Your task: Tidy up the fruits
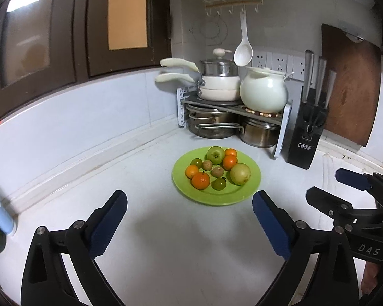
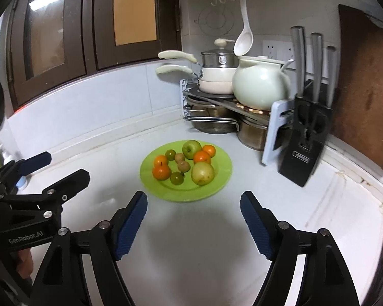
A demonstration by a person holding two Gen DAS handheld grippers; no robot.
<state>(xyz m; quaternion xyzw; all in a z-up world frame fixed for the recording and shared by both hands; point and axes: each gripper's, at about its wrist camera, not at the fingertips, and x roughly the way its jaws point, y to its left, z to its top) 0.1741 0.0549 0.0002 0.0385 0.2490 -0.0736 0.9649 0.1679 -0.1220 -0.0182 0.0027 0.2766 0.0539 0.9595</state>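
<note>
Both tools hang side by side above the worktop (image 1: 166,242), left tool (image 1: 189,219) and right tool (image 2: 194,216) wide apart, holding nothing, pointing at the green plate (image 1: 232,199) of fruit.

We see both wrist views face the kitchen corner from near, low over the counter (image 1: 145,168); both share the green plate (image 1: 181,178).
</note>
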